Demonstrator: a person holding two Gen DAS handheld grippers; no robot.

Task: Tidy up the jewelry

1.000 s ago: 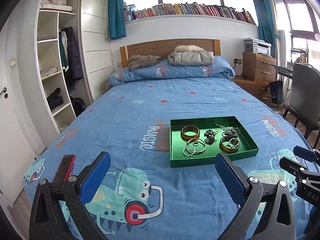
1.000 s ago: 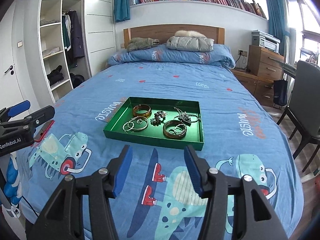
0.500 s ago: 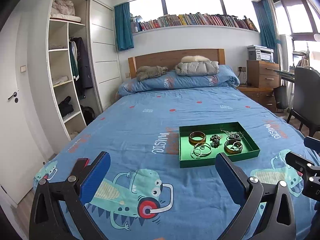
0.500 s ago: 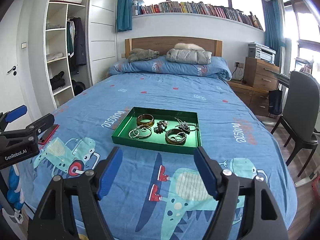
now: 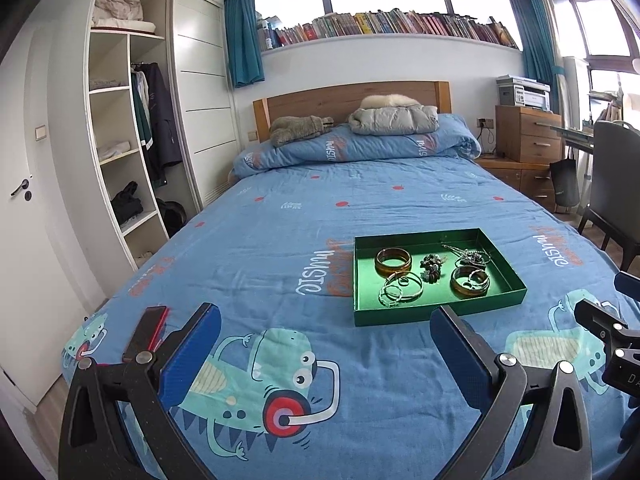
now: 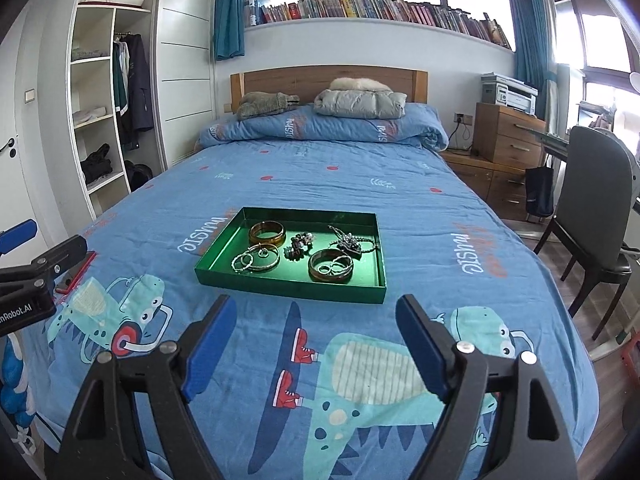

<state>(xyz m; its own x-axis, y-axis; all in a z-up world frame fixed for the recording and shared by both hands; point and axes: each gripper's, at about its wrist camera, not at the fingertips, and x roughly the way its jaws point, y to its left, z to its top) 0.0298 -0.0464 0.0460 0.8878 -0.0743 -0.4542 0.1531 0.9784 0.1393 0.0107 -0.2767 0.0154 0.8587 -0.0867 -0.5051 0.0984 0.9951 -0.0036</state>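
Jewelry (image 6: pixel 298 254) untouched, both fingers (image 6: pixel 210 342) wide

The left black plastic two-finger gripper (image 5: pixel 326 354) has broad, angular arms with triangular cut-outs, each arm ending in a flat rectangular blue pad (image 5: pixel 191 354) with a fine woven texture. Round silver screw heads sit on the arm joints, two on each side. The right black plastic two-finger gripper (image 6: pixel 314 350) is built the same way: matte black arms, triangular openings, textured blue pads (image 6: pixel 422 350) and silver screws near the pivots. Seen from the right wrist camera at nine o'clock, the left unit's black body carries white lettering ending "nRobot.AI" and a blue fingertip. From the left wrist camera at three o'clock, the right unit's casing shows white letters "DA".
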